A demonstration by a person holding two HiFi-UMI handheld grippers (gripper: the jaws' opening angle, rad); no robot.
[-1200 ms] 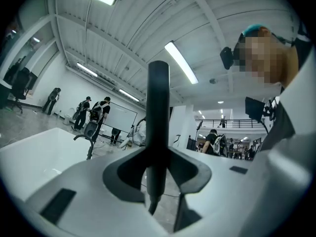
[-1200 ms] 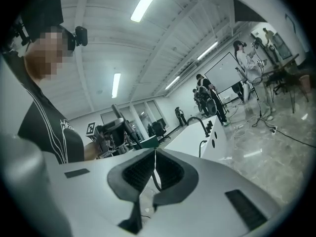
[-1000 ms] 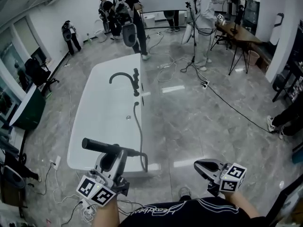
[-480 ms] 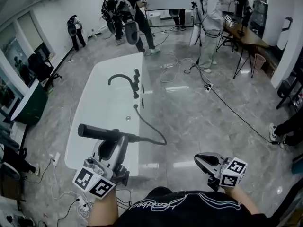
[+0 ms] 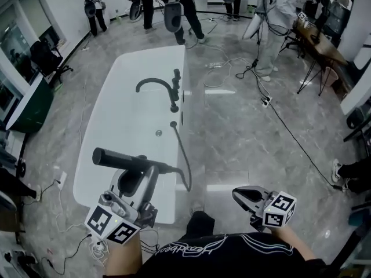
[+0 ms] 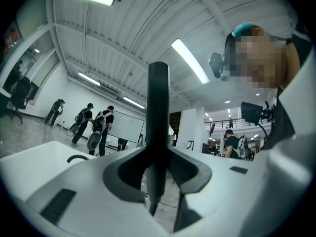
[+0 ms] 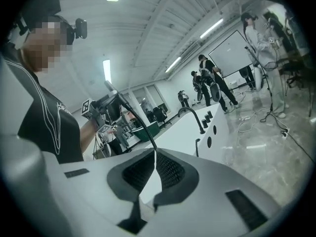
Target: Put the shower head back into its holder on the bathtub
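The black shower head (image 5: 124, 160) lies crosswise in my left gripper (image 5: 142, 172), which is shut on its handle over the near end of the white bathtub (image 5: 124, 114). Its hose (image 5: 184, 155) curves from the handle up to a black fitting (image 5: 173, 124) on the tub's right rim. In the left gripper view the handle (image 6: 158, 127) stands upright between the jaws. A black curved faucet (image 5: 155, 86) and taps (image 5: 175, 88) stand further along that rim. My right gripper (image 5: 237, 194) is shut and holds nothing, over the floor right of the tub. Its own view shows the tub (image 7: 192, 130) and the faucet (image 7: 191, 113).
Cables (image 5: 290, 132) trail across the grey marble floor right of the tub. Several people (image 5: 278, 16) stand at the far end, near a dark table (image 5: 319, 42). A green-sided table (image 5: 26, 112) stands at the left. More cables (image 5: 98, 248) lie by the tub's near left corner.
Both grippers have come closer to the tub, the left one still on the shower head. The hose loop that swung out over the floor now hangs close along the tub's rim.
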